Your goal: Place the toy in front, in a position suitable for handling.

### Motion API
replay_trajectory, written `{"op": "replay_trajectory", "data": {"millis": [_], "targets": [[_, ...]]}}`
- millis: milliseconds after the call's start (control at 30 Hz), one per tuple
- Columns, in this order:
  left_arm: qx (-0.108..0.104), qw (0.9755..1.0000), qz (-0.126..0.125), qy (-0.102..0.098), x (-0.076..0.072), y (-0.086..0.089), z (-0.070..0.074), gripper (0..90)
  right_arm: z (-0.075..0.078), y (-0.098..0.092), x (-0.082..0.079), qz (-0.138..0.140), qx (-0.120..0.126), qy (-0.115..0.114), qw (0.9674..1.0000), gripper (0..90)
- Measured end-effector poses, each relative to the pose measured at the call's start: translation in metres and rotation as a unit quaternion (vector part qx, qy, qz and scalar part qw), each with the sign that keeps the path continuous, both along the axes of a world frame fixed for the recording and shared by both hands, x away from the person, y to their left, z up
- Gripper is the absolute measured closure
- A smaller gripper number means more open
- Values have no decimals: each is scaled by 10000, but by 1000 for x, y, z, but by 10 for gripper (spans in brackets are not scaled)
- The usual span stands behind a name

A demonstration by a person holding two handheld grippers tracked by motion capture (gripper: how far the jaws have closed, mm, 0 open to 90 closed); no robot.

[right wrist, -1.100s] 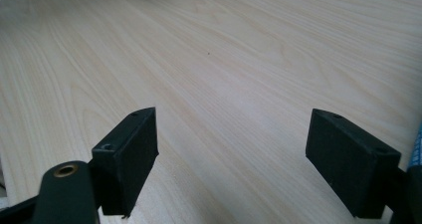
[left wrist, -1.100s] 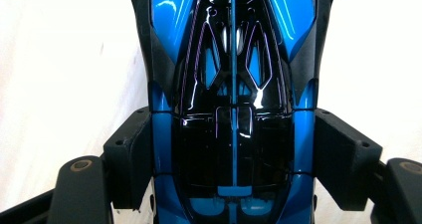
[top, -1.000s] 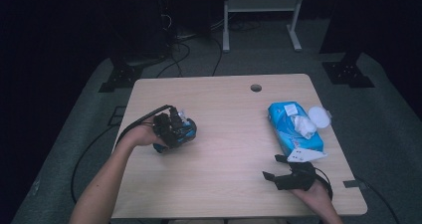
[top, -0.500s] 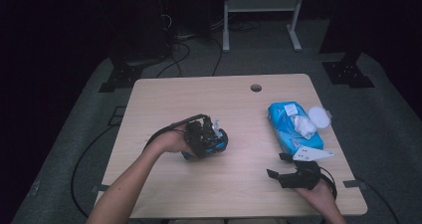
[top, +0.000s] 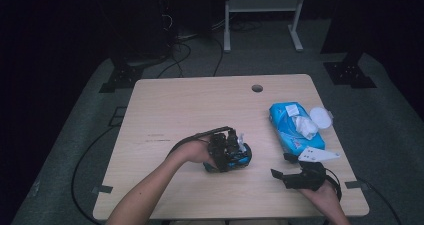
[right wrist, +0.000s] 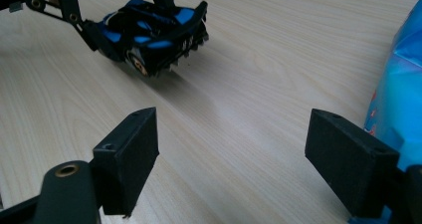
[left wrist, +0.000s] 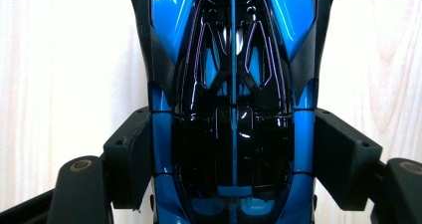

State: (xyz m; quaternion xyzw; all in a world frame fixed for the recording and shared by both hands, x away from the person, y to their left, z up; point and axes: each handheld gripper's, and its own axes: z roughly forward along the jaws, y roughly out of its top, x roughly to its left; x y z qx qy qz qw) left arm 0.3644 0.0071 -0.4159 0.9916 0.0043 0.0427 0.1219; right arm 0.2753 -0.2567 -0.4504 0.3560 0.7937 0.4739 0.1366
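Left claw [top: 239,150] is clamped on a blue and black toy car [top: 235,155], pads squeezing both its sides, out around the middle of the counter [top: 165,110]. You can see the car from the right claw's camera too [right wrist: 154,32]. Right claw [top: 280,174] sits wide open near the front edge, nothing between its pads, just beside the blue wipes pack [top: 292,127].

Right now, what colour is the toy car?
Blue and black toy car, clearest in the left gripper view.
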Motion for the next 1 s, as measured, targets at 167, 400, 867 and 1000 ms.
{"op": "replay_trajectory", "data": {"millis": [167, 400, 867, 1000], "targets": [[-22, 10000, -10, 97, -2, -4, -8, 261, 0, 0, 0, 9, -20, 0, 10000, 202], [-69, 9998, 21, 207, -6, -10, -20, 261, -1, 0, 0, 4, -34, -10, 10000, 204], [-40, 9998, 99, 145, -9, -12, -30, 260, -1, 1, 0, -8, -57, 6, 10000, 204], [-155, 9995, 176, 202, -9, -9, -31, 258, -1, 1, 0, -13, -74, 0, 10000, 204]]}}
